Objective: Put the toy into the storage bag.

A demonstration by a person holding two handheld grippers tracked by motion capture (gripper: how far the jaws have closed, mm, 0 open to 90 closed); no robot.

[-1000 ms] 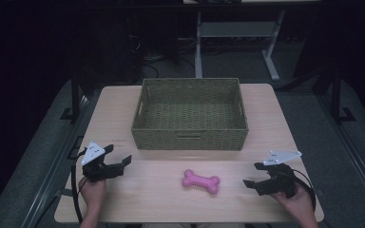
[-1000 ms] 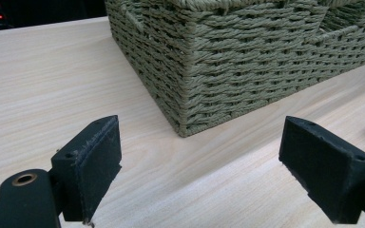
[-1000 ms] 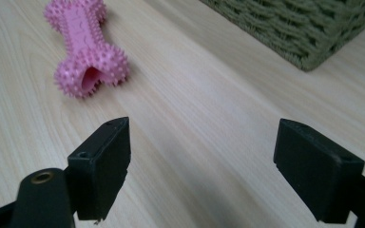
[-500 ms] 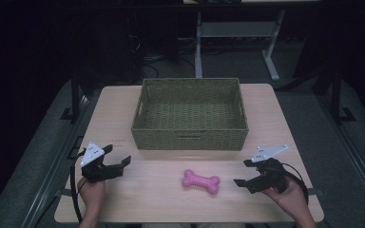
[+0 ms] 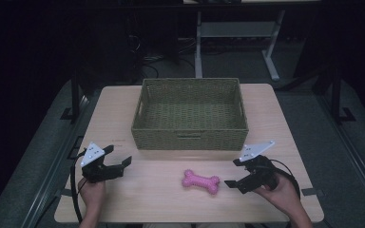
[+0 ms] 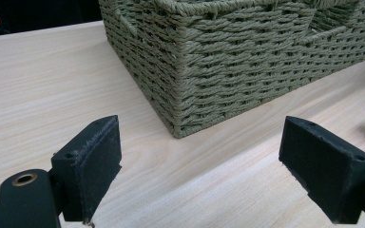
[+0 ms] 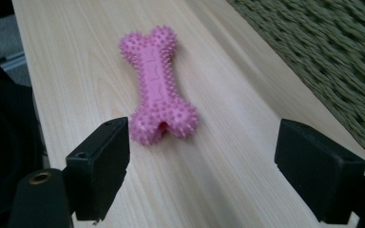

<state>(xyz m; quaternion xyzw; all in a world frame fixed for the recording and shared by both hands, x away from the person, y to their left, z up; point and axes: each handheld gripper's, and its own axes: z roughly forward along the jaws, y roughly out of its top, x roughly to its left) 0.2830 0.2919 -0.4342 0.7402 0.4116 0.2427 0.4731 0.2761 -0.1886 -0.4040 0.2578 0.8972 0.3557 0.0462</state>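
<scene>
1. pink bone toy (image 5: pixel 200 181) is lying flat on the table (image 5: pixel 114 109), just in front of the woven basket (image 5: pixel 190 114)
2. right gripper (image 5: pixel 237 174) has its jaws wide, pointed at the bone's near end, not touching
3. left gripper (image 5: pixel 120 157) also wide, holding nothing, off near the basket's corner

Bare table (image 5: pixel 161 178) between tongs; basket (image 5: pixel 190 137) blocks far side.

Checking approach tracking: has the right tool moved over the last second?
Yes. The right tool has shifted left, toward the pink bone toy, closing the gap along the table's near edge; its jaws stand open.
</scene>
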